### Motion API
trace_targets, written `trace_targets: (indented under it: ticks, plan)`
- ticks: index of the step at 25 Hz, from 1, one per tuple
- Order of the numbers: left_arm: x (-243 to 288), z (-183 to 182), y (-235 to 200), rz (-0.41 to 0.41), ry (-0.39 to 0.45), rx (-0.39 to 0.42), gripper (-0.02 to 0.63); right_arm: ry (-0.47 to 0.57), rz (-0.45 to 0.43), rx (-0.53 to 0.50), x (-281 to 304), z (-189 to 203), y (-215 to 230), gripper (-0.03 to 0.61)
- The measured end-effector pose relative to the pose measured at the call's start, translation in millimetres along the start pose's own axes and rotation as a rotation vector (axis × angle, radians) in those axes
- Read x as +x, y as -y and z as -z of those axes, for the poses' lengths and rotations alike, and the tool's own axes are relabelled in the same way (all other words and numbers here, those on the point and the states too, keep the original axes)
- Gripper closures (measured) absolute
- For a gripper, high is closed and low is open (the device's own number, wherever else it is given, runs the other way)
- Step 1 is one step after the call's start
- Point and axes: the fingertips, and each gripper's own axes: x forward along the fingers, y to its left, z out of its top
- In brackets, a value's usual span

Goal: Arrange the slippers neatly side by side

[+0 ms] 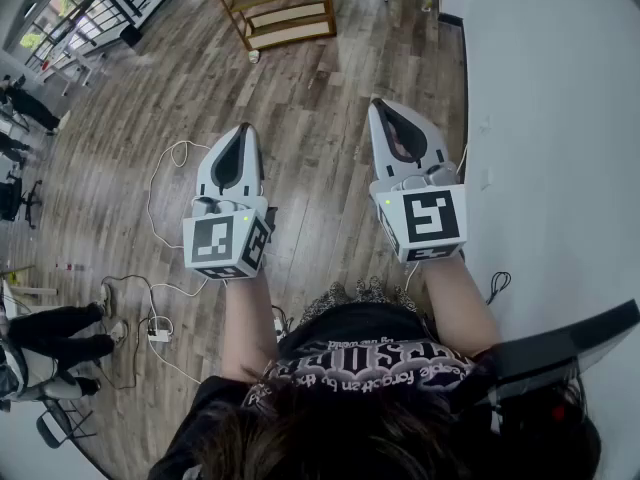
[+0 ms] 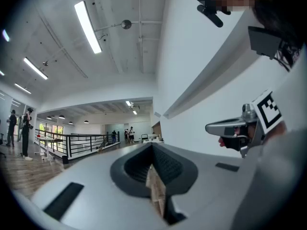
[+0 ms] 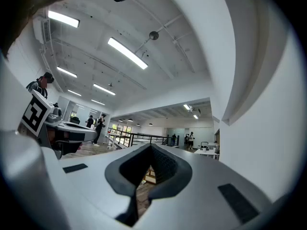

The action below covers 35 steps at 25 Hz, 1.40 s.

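No slipper shows in any view. In the head view I hold both grippers out level, side by side, above a wooden floor (image 1: 310, 88). The left gripper (image 1: 243, 128) has its jaws pressed together with nothing between them; the left gripper view looks along the same shut jaws of the left gripper (image 2: 152, 146) into the room. The right gripper (image 1: 381, 106) is shut and empty as well, close to a white wall (image 1: 550, 118); the right gripper (image 3: 151, 147) points into the open hall. Each gripper view catches the other gripper at its edge.
A low wooden shelf rack (image 1: 285, 8) stands ahead on the floor. White cables (image 1: 165, 178) and a power strip (image 1: 158, 335) lie to the left. A black railing (image 1: 110, 8) runs at far left, and a person's legs (image 1: 50, 333) are near the lower left.
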Motion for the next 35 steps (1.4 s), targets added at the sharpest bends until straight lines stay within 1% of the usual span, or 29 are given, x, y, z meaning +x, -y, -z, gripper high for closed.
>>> trace_targets:
  ticks: [6,11,17,21,26,32,35]
  plan:
    - [-0.3,-2.3,-0.2,-0.005,0.002,0.003,0.621,0.006,-0.019,-0.001,1.6,-2.6,-1.8,0.578]
    - [-3.9,-2.5,2.4,0.001,0.004,-0.003,0.621,0.015,-0.011,0.038,-5.0,-6.1,-0.6,0.578]
    - [-3.0,5.7,0.5,0.006,0.019,0.007,0.621,0.022,-0.016,0.070,1.0,4.7,-0.1,0.578]
    - [-4.1,7.6,0.7,0.013,0.036,0.025,0.621,0.028,-0.031,0.064,4.5,8.2,-3.6,0.578]
    - [-7.9,15.1,-2.2,0.011,0.034,0.019,0.621,0.020,-0.044,0.067,7.8,15.7,-9.0,0.578]
    - [3.3,25.4,-31.0,-0.048,0.010,-0.025,0.621,0.021,-0.064,0.069,31.8,19.0,-13.7,0.578]
    - [13.7,28.1,-49.0,-0.054,0.011,-0.034,0.621,0.005,-0.065,0.070,49.5,21.5,-17.3,0.578]
